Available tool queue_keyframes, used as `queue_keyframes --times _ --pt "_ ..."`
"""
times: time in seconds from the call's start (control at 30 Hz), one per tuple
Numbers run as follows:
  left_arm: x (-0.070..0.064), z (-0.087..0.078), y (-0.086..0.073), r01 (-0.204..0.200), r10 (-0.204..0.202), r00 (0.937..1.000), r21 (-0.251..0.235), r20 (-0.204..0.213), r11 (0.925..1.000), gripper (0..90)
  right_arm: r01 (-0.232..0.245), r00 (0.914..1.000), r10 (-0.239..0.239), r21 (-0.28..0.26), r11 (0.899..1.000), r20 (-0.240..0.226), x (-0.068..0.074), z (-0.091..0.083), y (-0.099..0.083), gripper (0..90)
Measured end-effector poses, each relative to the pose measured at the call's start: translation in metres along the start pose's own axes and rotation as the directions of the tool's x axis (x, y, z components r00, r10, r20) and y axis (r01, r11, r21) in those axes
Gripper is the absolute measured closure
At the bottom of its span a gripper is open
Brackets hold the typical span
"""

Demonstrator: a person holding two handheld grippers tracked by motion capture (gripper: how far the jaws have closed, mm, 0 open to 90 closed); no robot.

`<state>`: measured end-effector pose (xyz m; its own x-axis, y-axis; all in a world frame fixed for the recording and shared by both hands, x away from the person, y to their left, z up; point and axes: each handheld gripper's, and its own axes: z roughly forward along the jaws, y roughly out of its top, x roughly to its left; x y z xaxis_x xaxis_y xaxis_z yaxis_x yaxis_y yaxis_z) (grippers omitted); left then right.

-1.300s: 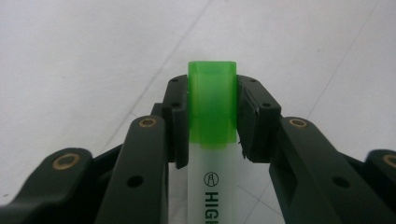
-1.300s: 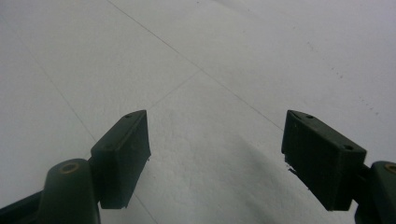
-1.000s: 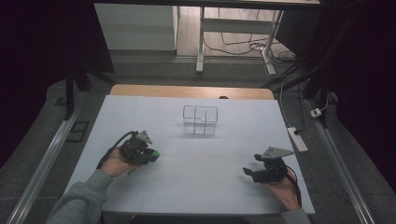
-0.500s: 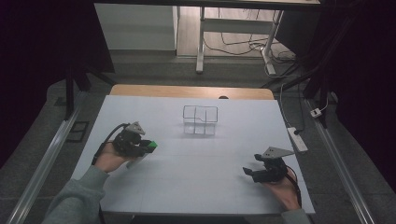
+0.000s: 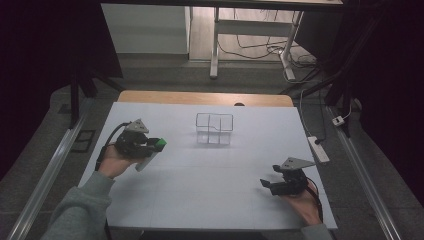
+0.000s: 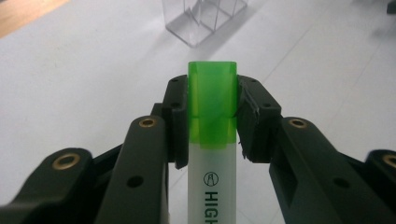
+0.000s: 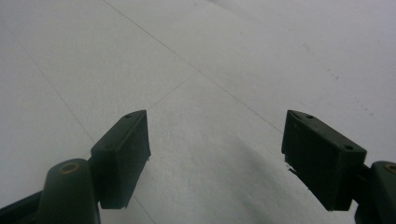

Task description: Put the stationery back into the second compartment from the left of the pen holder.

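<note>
A: Green cap is the first thing jumping out. The left gripper (image 6: 212,114) is clamping a highlighter (image 6: 211,140) right at the cap, both pads pressing in on its sides, with the white barrel running back between the jaws. From the high view it's sitting over the left side of the table (image 5: 210,200), held up in the person's left hand (image 5: 112,160), green end pointing right.

B: Yep, seeing that too. And the clear plastic organizer (image 5: 214,128) is standing on the far middle of the table, well apart from the highlighter. In the left gripper view it's peeking in at the top, just beyond the cap.

A: What's the right gripper (image 5: 272,181) doing?

B: It's sitting low at the near right, in the person's right hand (image 5: 302,205), pointing left. In its own view the jaws are spread wide with nothing between them, just bare white tabletop underneath.
</note>
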<state>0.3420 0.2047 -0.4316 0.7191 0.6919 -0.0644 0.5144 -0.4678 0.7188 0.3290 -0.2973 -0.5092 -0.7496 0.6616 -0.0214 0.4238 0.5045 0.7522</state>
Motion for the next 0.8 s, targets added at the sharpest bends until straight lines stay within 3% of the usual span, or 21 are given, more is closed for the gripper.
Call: queue_keyframes --times 0.17,0.4,0.8 --pt "0.005 -0.002 0.005 0.034 -0.034 0.9994 -0.055 0.000 0.9979 66.5 0.001 1.0000 -0.001 -0.001 1.000 0.001 0.000 0.000 0.000 22.8" --pt "0.011 -0.006 0.012 0.068 -0.069 0.9976 -0.141 -0.004 0.9877 66.5 0.003 1.0000 -0.003 -0.001 1.000 0.002 0.000 0.000 0.000 22.8" --pt "0.018 0.003 0.030 0.069 -0.073 0.9972 -0.169 -0.018 0.9832 66.5 0.001 1.0000 -0.001 0.000 1.000 0.002 -0.001 0.000 0.000 22.8"
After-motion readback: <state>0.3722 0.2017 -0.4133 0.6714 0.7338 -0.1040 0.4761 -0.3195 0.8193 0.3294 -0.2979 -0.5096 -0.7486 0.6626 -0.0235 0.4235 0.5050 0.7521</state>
